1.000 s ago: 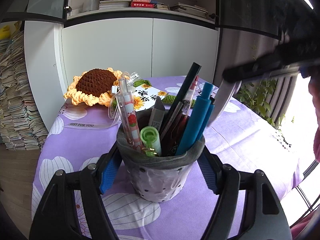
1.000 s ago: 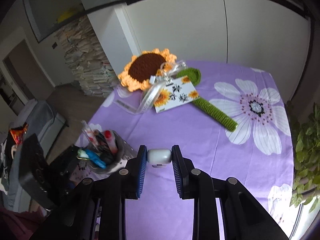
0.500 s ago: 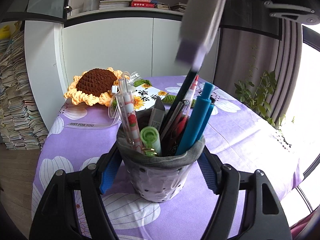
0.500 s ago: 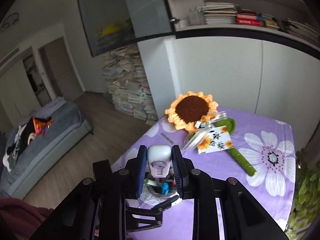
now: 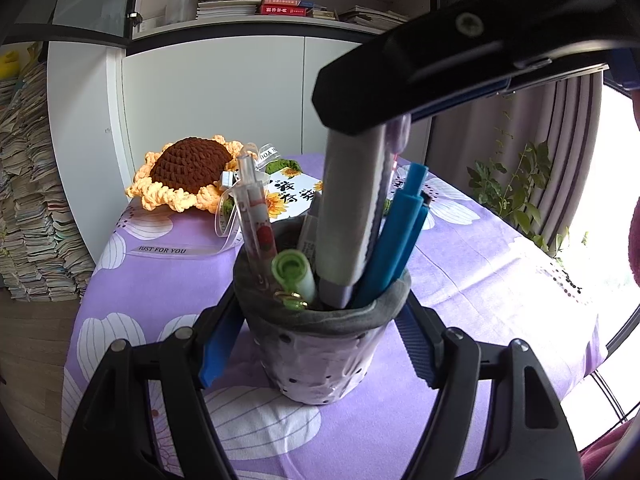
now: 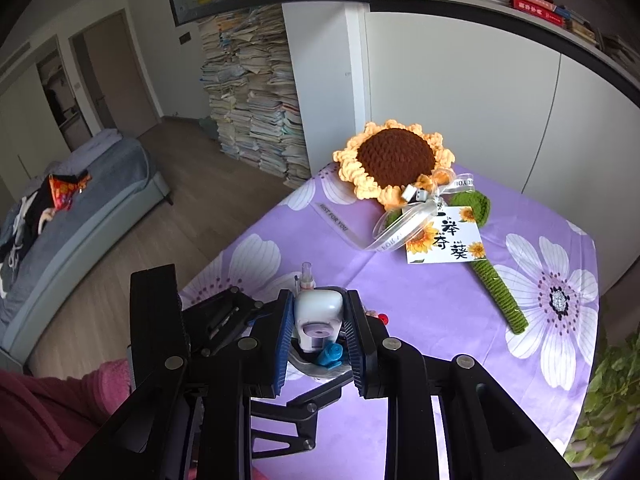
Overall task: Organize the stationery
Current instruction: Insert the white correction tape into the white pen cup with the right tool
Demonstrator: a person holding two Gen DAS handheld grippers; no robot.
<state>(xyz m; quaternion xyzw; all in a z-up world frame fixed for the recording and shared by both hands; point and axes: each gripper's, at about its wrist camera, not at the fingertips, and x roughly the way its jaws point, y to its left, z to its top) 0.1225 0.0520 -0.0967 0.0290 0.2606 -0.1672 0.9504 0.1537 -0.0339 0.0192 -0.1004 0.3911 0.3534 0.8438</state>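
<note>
A grey pen cup (image 5: 320, 360) stands on the purple flowered tablecloth (image 5: 500, 280). My left gripper (image 5: 318, 324) is shut on it, a blue pad against each side. The cup holds blue pens (image 5: 400, 232), a green highlighter (image 5: 294, 270) and a clear strawberry pen (image 5: 258, 216). My right gripper (image 5: 384, 120) comes in from the upper right, shut on a long white stationery item (image 5: 352, 200) whose lilac lower end sits inside the cup. In the right wrist view my right gripper (image 6: 318, 312) pinches the white item (image 6: 318, 312) end-on, above the blue pens (image 6: 330, 354) and the left gripper's black body (image 6: 224, 320).
A crochet sunflower (image 5: 188, 172) with ribbon and a sunflower card (image 5: 292, 196) lie at the table's far side. Tall paper stacks (image 5: 28, 200) stand left of the table, a plant (image 5: 508, 188) to the right. A person's pink sleeve (image 6: 60, 408) is near my grippers.
My right gripper swung in from the right with the white item, rolled it upright above the cup and lowered its end among the pens. The left gripper and cup stayed still.
</note>
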